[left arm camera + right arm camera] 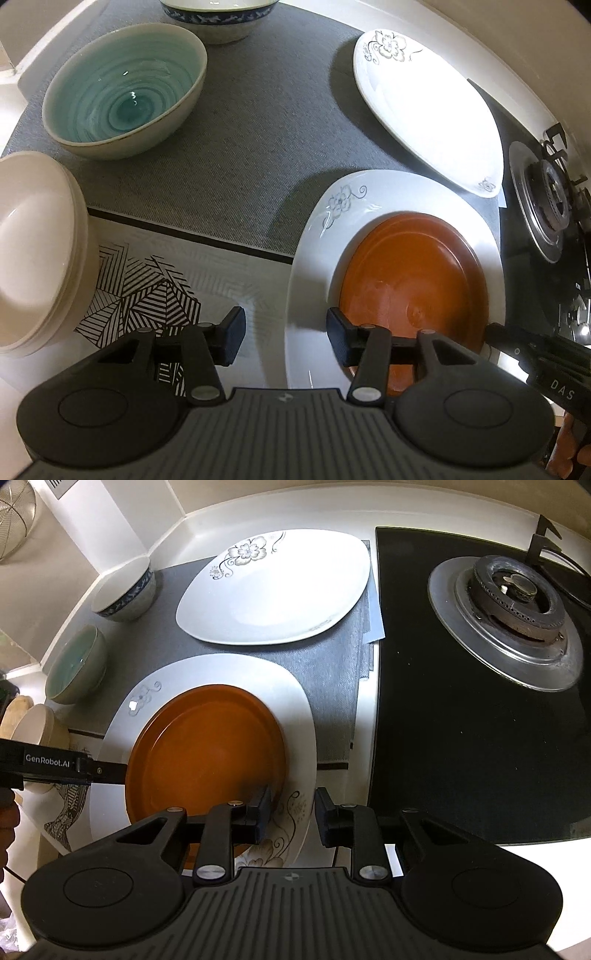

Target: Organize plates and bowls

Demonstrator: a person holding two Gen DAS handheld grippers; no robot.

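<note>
Left gripper [286,338]: released, jaws wide apart, nothing between them; it straddles the left rim of the nearer white plate, right pad over the orange plate's edge. Contact cannot be judged.
Right gripper [291,818]: released, jaws apart, hanging over the right rim of the same plate; left pad just over the orange plate's edge.
Plates, count: three.
Orange plate [207,753]: round, glossy, plain, with a raised rim; it lies inside the nearer white plate, directly ahead of both grippers. Its near edge is hidden behind the gripper fingers.
Nearer white plate [299,716]: rounded-square, white, grey line-drawn flowers at its corners; it lies half on the grey mat [229,147], half on the patterned mat [147,291].
Far white plate [273,590]: same shape and floral print, bare, beyond the stacked pair on the grey mat, apart from it.
Bowls, count: four or more.
Cream bowls [33,254]: nested stack left of the left gripper; cut off by the frame, number unclear.
Teal bowl [125,88]: spiral-glazed inside, grey outside, upright, further left and ahead.
Blue-banded bowl [125,590]: white with a blue patterned band, farthest left; its top is cut off in the left wrist view.
Gas burner [513,594]: one, on the black hob [461,720] to the right of the right gripper.
Wire basket [14,520]: far left corner, partly cut off.
</note>
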